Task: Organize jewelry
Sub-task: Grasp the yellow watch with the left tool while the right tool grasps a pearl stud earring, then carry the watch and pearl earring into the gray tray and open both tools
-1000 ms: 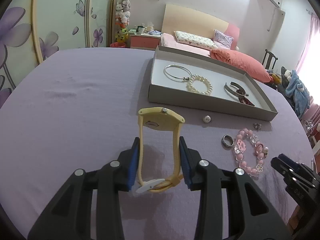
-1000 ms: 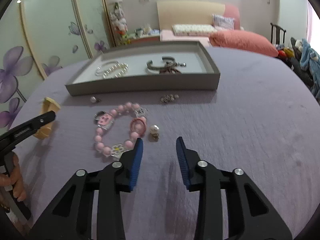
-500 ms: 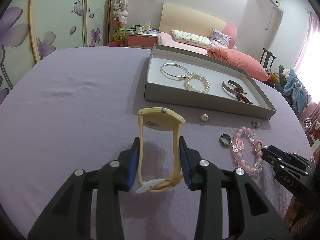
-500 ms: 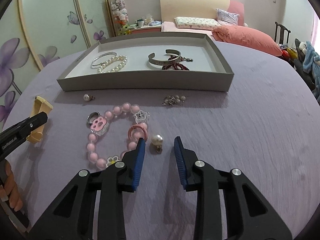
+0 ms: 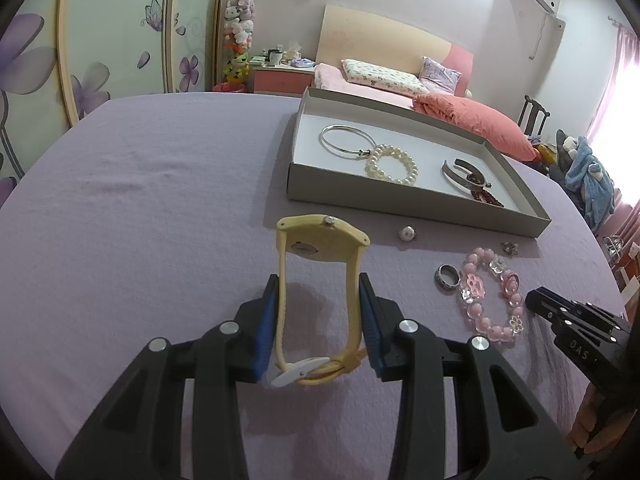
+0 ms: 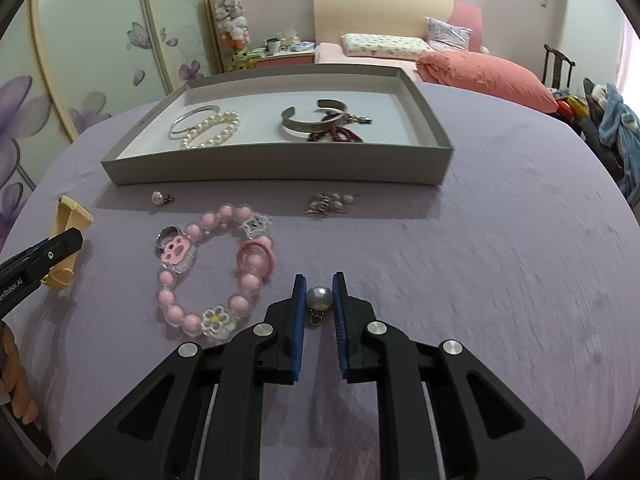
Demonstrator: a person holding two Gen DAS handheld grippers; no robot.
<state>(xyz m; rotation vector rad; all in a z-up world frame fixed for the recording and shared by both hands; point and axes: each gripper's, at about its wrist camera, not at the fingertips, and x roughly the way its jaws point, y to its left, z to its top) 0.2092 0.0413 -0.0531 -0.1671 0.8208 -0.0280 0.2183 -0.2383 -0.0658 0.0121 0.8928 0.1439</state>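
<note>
My left gripper [image 5: 319,292] is shut on a yellow watch [image 5: 320,240], its strap between the blue pads, over the purple table. My right gripper [image 6: 319,294] has closed in around a pearl earring [image 6: 319,298] lying on the table, with the pads at the pearl's sides. A pink bead bracelet [image 6: 208,268] lies left of it and also shows in the left wrist view [image 5: 490,296]. The grey tray [image 6: 280,168] holds a silver bangle [image 5: 346,142], a pearl bracelet [image 5: 392,164], a silver cuff [image 6: 312,120] and a dark red piece.
Loose on the table near the tray's front wall are a small pearl stud [image 6: 157,198], a cluster earring [image 6: 330,203] and a silver ring [image 5: 447,278]. A bed with pink bedding [image 6: 484,76] stands behind the table.
My right gripper moved forward over the pearl earring and narrowed its jaws around it. My left gripper kept hold of the yellow watch and shifted slightly.
</note>
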